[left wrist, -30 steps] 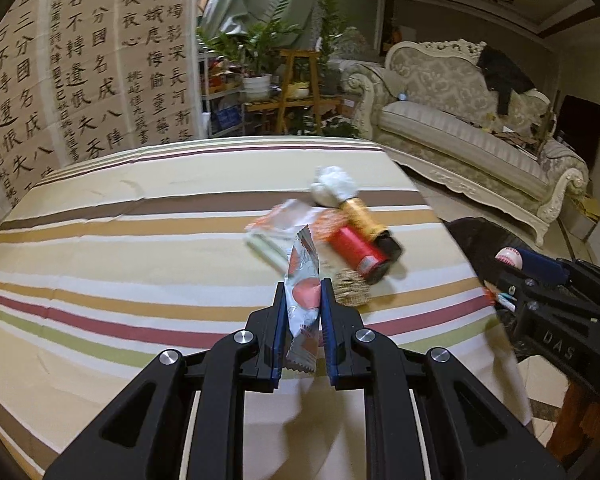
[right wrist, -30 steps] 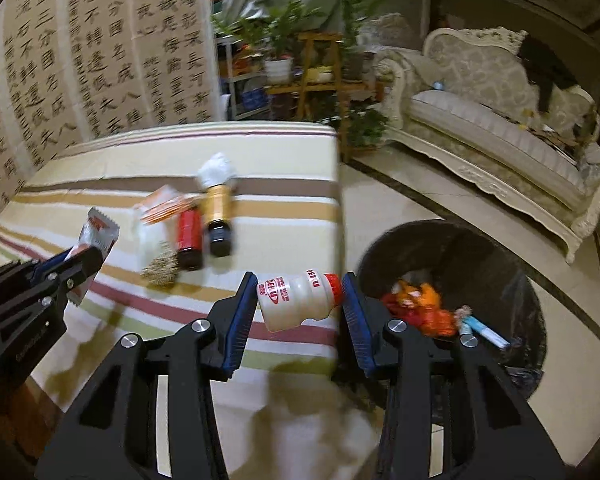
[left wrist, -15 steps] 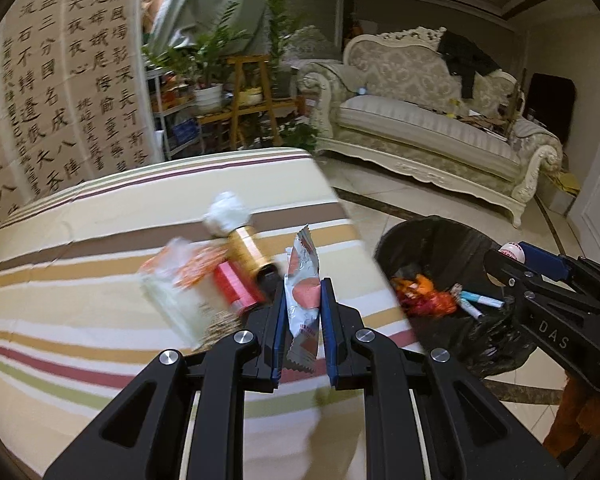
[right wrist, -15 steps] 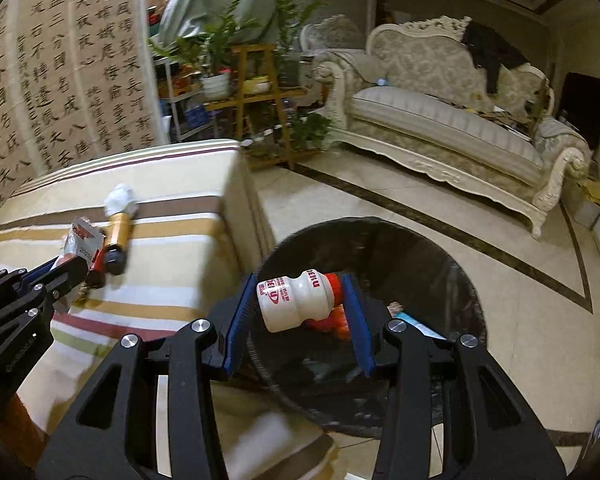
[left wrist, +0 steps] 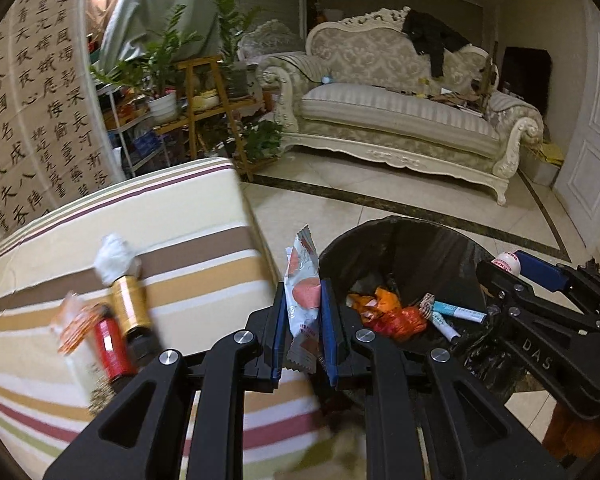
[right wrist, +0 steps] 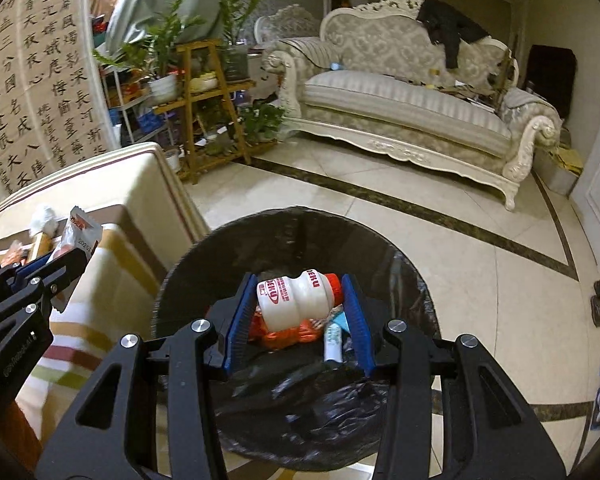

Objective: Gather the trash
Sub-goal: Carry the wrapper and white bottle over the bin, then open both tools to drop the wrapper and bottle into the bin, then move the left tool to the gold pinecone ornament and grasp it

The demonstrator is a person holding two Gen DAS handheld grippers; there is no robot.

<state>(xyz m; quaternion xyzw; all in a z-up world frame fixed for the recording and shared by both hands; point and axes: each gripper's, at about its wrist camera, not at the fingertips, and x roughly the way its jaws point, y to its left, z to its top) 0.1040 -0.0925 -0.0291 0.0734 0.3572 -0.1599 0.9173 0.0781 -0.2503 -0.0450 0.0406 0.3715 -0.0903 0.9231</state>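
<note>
My left gripper (left wrist: 303, 320) is shut on a white and red snack wrapper (left wrist: 302, 300), held at the table's right edge beside the black-lined trash bin (left wrist: 400, 240). My right gripper (right wrist: 296, 312) holds a small white drink bottle with a red cap (right wrist: 296, 300) between its blue pads (right wrist: 236, 324), right over the bin (right wrist: 300, 224). The bottle sits tilted, and the pad on the cap side looks slightly apart from it. The bin holds orange wrappers (left wrist: 384, 312) and a small tube (left wrist: 460, 312).
On the striped tablecloth (left wrist: 180, 220) lie a gold bottle (left wrist: 128, 308), a red can (left wrist: 110, 344), a crumpled tissue (left wrist: 114, 258) and a clear wrapper (left wrist: 74, 320). A sofa (left wrist: 400, 120) and plant shelves (left wrist: 204, 92) stand across the tiled floor.
Both grippers swung right from over the table toward the bin. The right gripper now hangs above the bin's opening, and the bottle has tilted in its jaws.
</note>
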